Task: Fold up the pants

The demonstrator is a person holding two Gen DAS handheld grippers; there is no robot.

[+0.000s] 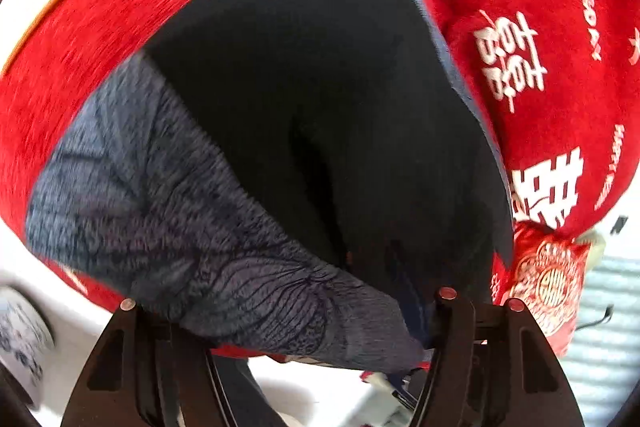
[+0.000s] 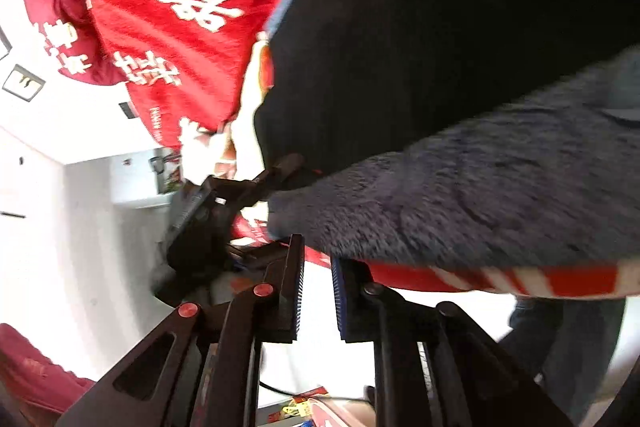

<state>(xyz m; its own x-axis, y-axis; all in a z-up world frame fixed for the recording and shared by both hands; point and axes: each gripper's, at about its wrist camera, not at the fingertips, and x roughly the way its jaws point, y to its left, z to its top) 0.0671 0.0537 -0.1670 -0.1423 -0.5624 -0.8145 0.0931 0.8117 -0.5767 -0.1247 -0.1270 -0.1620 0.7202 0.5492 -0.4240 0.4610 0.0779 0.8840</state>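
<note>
The dark pants (image 1: 320,75) lie spread on a red blanket (image 1: 540,7) printed with white characters. Part of them is turned over and shows a grey-blue fleecy inside (image 1: 168,219). My left gripper (image 1: 304,307) is at the near edge of that flap. Its jaws stand wide apart, the cloth drapes between them and hides the pads. The right wrist view shows the left gripper (image 2: 276,183) straddling the flap's corner (image 2: 460,195). My right gripper (image 2: 318,251) sits just under the blanket's edge (image 2: 520,279), its ribbed pads (image 2: 298,291) a narrow gap apart with nothing between.
A red cushion with a gold pattern (image 1: 548,287) lies at the blanket's right edge. A blue-and-white cup (image 1: 20,339) stands at lower left. White wall with sockets (image 2: 24,83) and a maroon cloth (image 2: 68,11) lie beyond. A person's trouser leg (image 2: 560,343) is below.
</note>
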